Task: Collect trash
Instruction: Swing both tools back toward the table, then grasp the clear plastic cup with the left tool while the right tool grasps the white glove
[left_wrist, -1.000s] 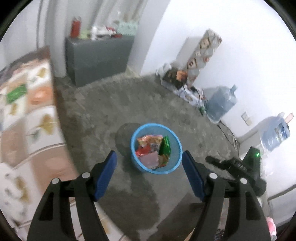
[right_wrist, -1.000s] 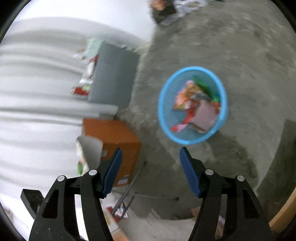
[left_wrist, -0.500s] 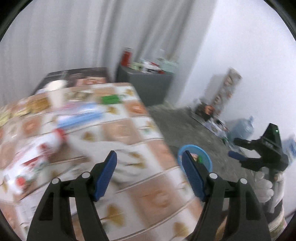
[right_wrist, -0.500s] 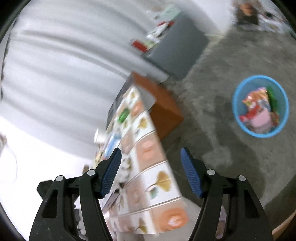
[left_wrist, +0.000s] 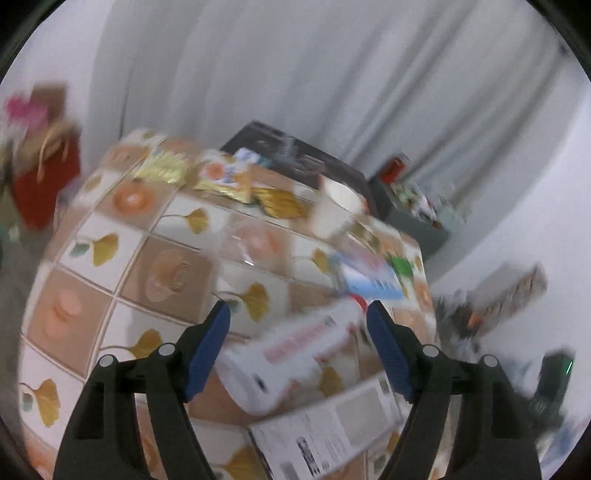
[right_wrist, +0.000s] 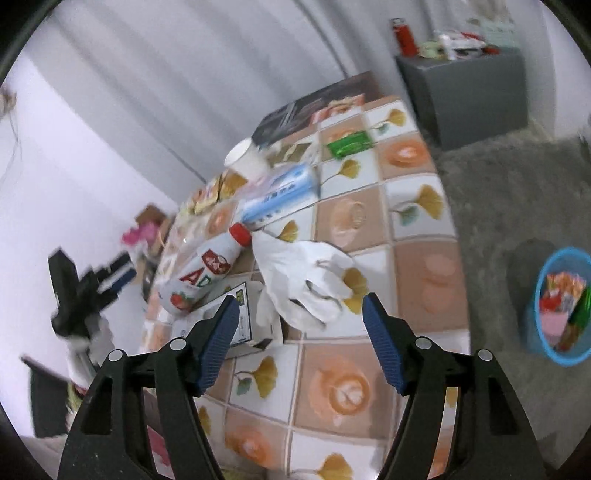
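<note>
Both views had swung from floor bin up to counter (right_wrist: 417, 266).

Left tool (left_wrist: 297, 345): wide apart, nothing held, over lying white bottle (left_wrist: 295, 350) with red cap; blurry.

Flat box (right_wrist: 236, 317) lay just beside bottle.

Right tool (right_wrist: 301, 332): also wide apart, nothing held, over crumpled white bag (right_wrist: 306, 273).

Further back: blue-white pack (right_wrist: 280, 195), paper cup (right_wrist: 247, 158), green wrapper (right_wrist: 349, 144).

Far right: blue bin (right_wrist: 554, 354) on floor, already part full.

Guess: last drop done, next pick starting; plenty of trash left.
</note>
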